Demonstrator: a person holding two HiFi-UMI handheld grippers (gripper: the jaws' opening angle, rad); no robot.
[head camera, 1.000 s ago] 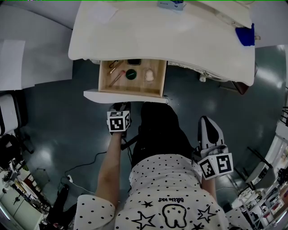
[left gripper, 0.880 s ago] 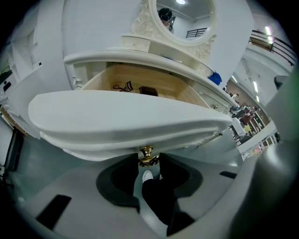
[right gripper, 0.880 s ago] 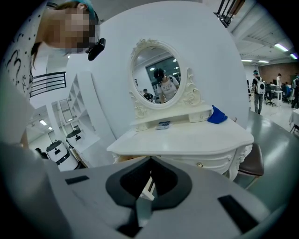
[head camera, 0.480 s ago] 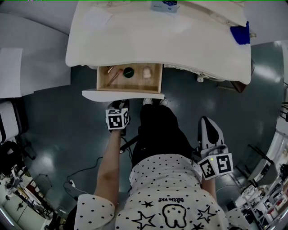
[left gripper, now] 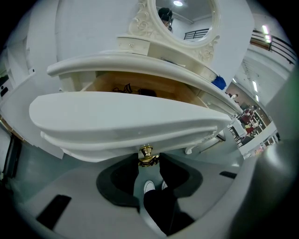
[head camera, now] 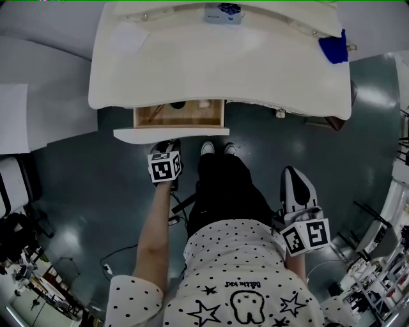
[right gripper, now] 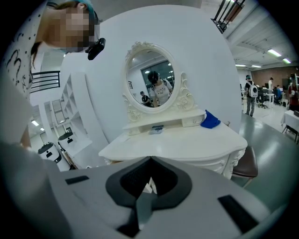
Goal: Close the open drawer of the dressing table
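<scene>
The white dressing table (head camera: 217, 64) stands ahead of me. Its wooden drawer (head camera: 182, 115) sticks out only a little, and just a strip of the inside shows. My left gripper (head camera: 167, 147) is right at the white drawer front (head camera: 171, 134). In the left gripper view the brass knob (left gripper: 147, 154) sits between the open jaws of my left gripper (left gripper: 148, 162), under the curved drawer front (left gripper: 126, 116). My right gripper (head camera: 293, 172) hangs by my right side, shut and holding nothing, far from the drawer. Seen from the right gripper (right gripper: 150, 163), the table top (right gripper: 187, 144) is ahead.
A blue cloth (head camera: 332, 48) lies at the table's right end, and a small box (head camera: 222, 13) at the back. An oval mirror (right gripper: 152, 84) stands on the table. A brown stool (head camera: 332, 121) sits under the table's right side. My legs and shoes (head camera: 216, 150) are just below the drawer.
The drawer has slid well in under the table top, hiding most of its contents. My left gripper moved toward the table with the drawer front. The right gripper stayed put.
</scene>
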